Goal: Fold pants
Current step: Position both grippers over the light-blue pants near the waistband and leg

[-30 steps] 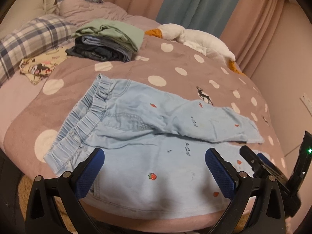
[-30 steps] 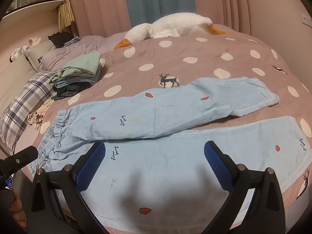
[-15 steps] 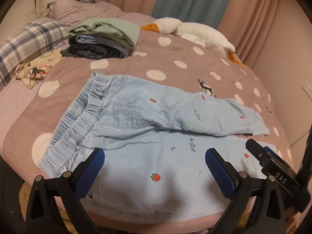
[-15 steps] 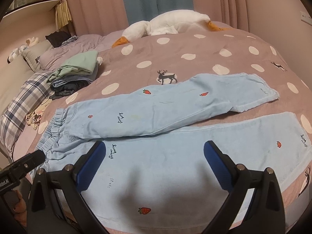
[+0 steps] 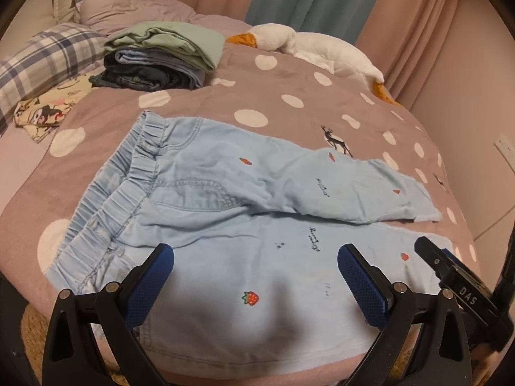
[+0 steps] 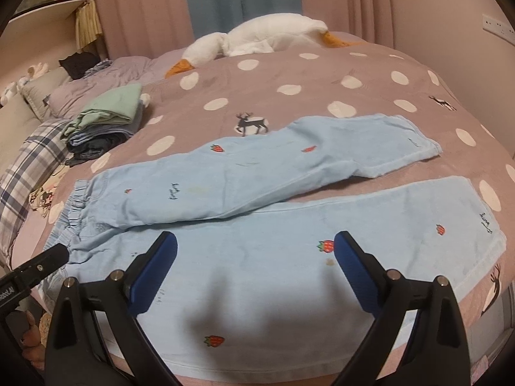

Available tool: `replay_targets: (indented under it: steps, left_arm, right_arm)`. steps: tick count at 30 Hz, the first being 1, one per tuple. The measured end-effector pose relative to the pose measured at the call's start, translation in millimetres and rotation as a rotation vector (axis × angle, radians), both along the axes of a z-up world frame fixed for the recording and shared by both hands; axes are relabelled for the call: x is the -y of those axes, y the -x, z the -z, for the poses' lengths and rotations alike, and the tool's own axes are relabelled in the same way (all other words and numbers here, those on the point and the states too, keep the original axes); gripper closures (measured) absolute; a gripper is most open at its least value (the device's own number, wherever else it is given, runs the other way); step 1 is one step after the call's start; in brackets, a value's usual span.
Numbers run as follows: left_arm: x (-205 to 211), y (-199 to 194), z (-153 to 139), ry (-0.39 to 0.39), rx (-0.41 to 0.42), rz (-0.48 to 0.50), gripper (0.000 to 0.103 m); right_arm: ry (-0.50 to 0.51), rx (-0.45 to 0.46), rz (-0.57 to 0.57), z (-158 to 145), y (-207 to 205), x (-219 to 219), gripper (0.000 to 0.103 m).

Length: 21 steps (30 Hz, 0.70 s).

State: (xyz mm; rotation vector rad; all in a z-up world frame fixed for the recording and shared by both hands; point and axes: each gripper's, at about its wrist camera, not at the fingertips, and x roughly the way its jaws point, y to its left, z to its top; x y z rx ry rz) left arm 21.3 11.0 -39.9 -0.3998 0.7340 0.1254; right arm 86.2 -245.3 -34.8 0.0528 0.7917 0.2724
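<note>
Pants [image 5: 225, 212] on polka-dot bedspread [image 5: 289, 96], apparently curtained room.

A home bedroom: bed [image 6: 289, 74], pillows [image 5: 42, 61], curtains [image 6: 154, 9], plush goose [image 6: 257, 38]

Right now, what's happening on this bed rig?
A person holds two grippers over light blue pants spread flat on a polka-dot bedspread, legs apart and not yet folded. The left gripper hovers near the waistband end, the right gripper over the near leg; both are open and hold nothing. A stack of folded clothes and a plush goose sit farther back.
</note>
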Motion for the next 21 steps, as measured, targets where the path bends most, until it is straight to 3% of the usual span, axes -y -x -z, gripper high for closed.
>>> replay_targets:
  steps: [21]
  left_arm:
    - [3.2,-9.0,5.0,0.034,-0.032,0.035,0.004]
  right_arm:
    - [0.043,-0.045,0.059,11.5,-2.4,21.2,0.015]
